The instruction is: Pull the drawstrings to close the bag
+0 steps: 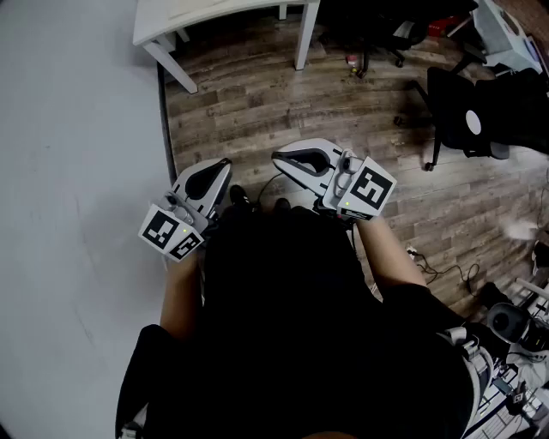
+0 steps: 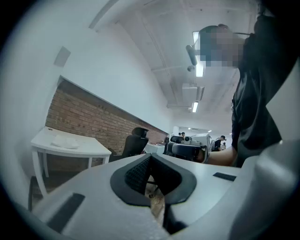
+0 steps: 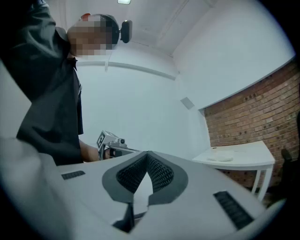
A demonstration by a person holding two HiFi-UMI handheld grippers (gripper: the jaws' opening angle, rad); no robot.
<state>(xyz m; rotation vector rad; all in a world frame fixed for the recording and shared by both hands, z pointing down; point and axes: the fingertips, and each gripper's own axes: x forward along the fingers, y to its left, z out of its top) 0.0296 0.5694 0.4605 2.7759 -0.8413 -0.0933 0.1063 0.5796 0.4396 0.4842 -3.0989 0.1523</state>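
- Head view looks steeply down at the floor (image 1: pixel 257 94).
- Left gripper view sits close behind the left claw (image 2: pixel 150 157), level; right gripper view, behind the right claw (image 3: pixel 147 153).
- All share the white bench (image 1: pixel 214 13).

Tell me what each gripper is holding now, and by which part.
Nothing is held. The left gripper and the right gripper each have their jaws closed together, with nothing between them.

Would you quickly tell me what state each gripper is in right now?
Left gripper: closed, nothing between its jaws.
Right gripper: closed, nothing between its jaws.
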